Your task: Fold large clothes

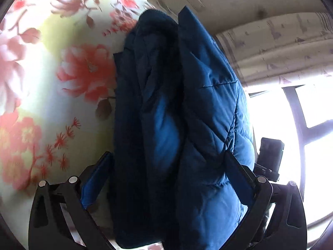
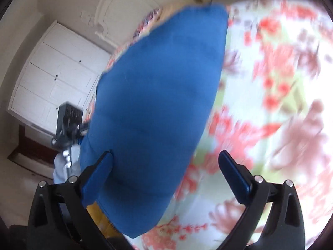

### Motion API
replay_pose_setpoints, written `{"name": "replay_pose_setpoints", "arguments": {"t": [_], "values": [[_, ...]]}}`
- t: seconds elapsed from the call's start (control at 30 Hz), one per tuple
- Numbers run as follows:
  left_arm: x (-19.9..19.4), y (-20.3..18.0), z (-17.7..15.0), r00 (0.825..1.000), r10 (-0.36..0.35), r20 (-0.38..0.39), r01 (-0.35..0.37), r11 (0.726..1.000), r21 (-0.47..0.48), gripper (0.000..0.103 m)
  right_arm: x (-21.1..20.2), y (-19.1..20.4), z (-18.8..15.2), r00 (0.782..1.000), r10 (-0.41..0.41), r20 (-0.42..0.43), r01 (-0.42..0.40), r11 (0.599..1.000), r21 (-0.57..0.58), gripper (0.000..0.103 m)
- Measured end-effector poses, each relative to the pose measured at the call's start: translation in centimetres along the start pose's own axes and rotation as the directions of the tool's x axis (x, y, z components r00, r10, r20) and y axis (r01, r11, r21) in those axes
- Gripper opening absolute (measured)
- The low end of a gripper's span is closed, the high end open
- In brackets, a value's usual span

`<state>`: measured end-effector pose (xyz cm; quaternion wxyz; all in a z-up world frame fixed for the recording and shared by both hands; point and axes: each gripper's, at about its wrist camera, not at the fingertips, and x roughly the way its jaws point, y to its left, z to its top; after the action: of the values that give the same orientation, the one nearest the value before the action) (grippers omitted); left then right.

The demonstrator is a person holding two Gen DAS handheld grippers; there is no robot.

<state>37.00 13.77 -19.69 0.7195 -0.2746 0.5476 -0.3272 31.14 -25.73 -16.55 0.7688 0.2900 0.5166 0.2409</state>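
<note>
A dark blue quilted puffer jacket (image 1: 187, 108) lies bunched in thick folds on the floral bedsheet (image 1: 52, 79). My left gripper (image 1: 169, 162) is wide open, with its fingers on either side of the jacket's folded bulk. In the right wrist view the jacket (image 2: 158, 104) fills the middle, blurred. My right gripper (image 2: 166, 160) is open; its left finger (image 2: 100, 170) lies against the jacket's edge and its right finger (image 2: 233, 173) is over the bedsheet (image 2: 270, 104). The other gripper (image 2: 68, 120) shows beyond the jacket's left side.
A patterned curtain (image 1: 281, 48) and a bright window (image 1: 301, 125) are on the right in the left wrist view, with the other gripper (image 1: 270, 156) beside the jacket. White cabinet doors (image 2: 54, 79) and a wall stand left of the bed in the right wrist view.
</note>
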Motion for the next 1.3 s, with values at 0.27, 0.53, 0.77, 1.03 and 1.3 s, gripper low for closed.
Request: {"name": "replay_pose_setpoints", "arguments": {"t": [0.27,0.53,0.77,1.03,1.3], "values": [[1.4,-0.5,0.4,0.994,-0.084,-0.067,0.086,0.996,0.036,0.099,3.9,1.1,0.0,0.993,0.105,-0.056,-0.105,0.994,0.011,0.101],[2.5,-4.9,-1.1,0.991,-0.132,0.029,0.127,0.983,0.133,0.074,1.8,2.9,-0.9,0.992,0.028,0.120,-0.007,0.984,-0.177,0.072],[6.4,-12.5,3.8,0.960,-0.249,0.125,0.218,0.951,0.221,0.070,-5.7,3.5,1.8,0.940,-0.064,0.336,0.162,0.948,-0.273,0.064],[18.9,-14.6,9.0,0.992,-0.111,0.068,0.100,0.984,0.148,0.086,-8.5,-7.9,9.6,0.941,-0.176,0.288,0.219,0.968,-0.124,0.081],[9.5,-18.4,7.4,0.911,0.080,0.404,-0.182,0.959,0.220,0.091,-11.6,-8.1,6.5,0.846,-0.321,0.425,0.369,0.929,-0.033,0.096]]}}
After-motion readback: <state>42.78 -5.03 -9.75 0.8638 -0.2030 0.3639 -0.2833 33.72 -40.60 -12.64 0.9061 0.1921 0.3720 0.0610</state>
